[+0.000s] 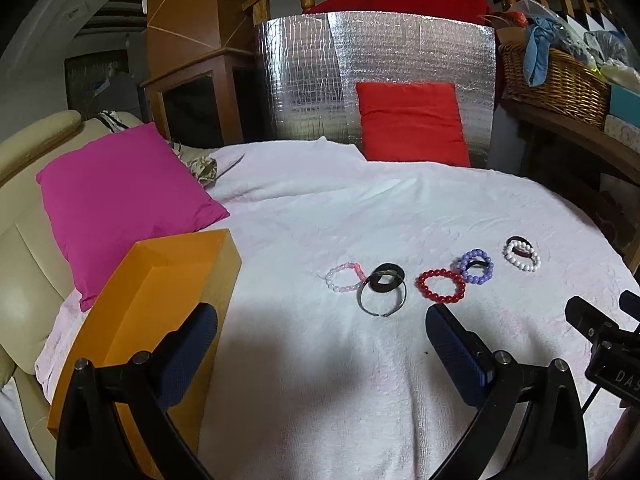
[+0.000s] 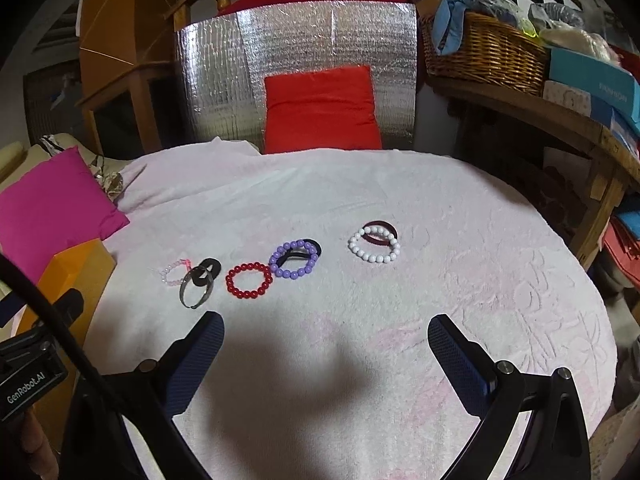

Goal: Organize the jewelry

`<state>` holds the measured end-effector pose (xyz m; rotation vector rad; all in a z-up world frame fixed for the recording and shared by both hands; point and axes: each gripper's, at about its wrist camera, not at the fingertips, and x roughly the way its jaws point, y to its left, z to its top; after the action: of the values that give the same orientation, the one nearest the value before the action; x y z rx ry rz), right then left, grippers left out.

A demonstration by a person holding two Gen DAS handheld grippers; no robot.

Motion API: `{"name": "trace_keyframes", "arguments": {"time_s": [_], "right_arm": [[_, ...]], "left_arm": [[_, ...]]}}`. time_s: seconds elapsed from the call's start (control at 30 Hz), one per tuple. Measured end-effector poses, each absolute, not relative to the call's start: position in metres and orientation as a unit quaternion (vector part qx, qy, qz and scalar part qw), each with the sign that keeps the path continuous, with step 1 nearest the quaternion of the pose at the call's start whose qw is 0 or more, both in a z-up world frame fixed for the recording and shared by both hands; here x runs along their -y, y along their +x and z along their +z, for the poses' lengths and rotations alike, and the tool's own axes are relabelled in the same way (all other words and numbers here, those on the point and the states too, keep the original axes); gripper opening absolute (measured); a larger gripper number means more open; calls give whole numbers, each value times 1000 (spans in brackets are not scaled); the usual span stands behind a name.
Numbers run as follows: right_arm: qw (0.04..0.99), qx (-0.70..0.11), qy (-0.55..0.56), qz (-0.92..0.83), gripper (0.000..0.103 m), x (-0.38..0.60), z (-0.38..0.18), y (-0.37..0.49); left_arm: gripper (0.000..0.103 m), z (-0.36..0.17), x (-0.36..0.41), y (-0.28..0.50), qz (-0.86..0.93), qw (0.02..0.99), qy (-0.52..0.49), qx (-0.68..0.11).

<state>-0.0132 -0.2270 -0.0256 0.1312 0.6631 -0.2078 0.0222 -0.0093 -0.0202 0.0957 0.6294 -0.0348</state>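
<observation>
Both hand-held grippers wide, empty; orange box [image 1: 168, 304] interior visible left view only.

I read "GenRobot.AI" on the left gripper's black body [image 2: 30, 390], and "DAS", cut off at the frame edge, on the right gripper's body [image 1: 618, 376].

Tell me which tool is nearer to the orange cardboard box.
Left. The left tool hangs right beside the orange cardboard box, one finger overlapping its edge. The right tool sits farther along the white towel, with the box off at its far left.
</observation>
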Motion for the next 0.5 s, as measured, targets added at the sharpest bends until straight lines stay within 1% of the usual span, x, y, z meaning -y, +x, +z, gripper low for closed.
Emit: {"name": "trace_keyframes", "arguments": {"time_s": [0.2,0.5], "right_arm": [[937,-328,69,-102,103,230,-30,-8],[931,-342,76,-100,103,231,-40,5]], "left_arm": [[103,-27,12,26,-14,948,64,-312],[103,-38,11,35,-13,947,62,-315]]}}
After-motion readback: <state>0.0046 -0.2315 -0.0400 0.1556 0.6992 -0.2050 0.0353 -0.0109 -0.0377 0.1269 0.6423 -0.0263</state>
